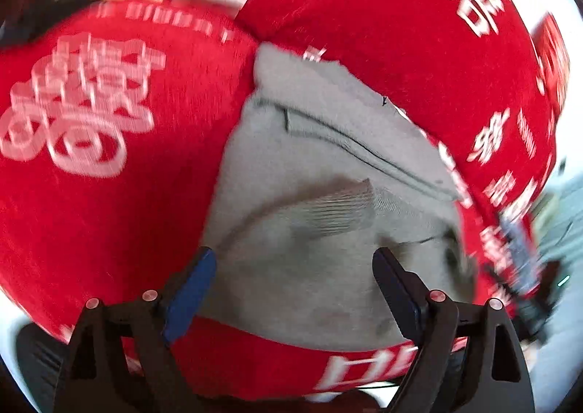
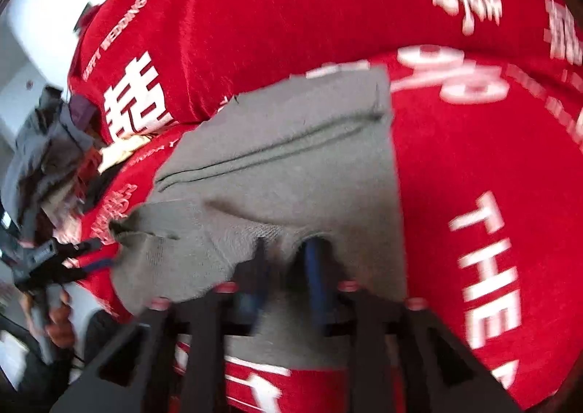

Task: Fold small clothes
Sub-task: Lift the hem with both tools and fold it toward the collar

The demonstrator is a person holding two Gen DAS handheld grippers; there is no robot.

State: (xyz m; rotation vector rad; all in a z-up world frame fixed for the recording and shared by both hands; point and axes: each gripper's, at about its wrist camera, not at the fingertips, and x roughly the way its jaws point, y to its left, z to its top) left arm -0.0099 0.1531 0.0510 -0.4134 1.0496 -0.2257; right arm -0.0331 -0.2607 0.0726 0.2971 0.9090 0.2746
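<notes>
A small grey knit garment (image 1: 309, 172) lies on a red cloth with white lettering (image 1: 109, 194). Part of it is doubled over and a ribbed band (image 1: 335, 209) shows near its middle. My left gripper (image 1: 295, 260) is open and empty just above the garment's near part, its fingers spread wide. In the right wrist view the same grey garment (image 2: 284, 143) lies partly folded. My right gripper (image 2: 288, 249) is shut on a bunched fold of the grey garment near its ribbed edge. The left gripper (image 2: 87, 249) shows at the left of the right wrist view.
The red cloth (image 2: 473, 158) covers the whole work surface, with a raised fold across the far side. A heap of grey and dark clothes (image 2: 47, 143) sits at the far left. The right gripper (image 1: 521, 260) shows blurred at the right of the left wrist view.
</notes>
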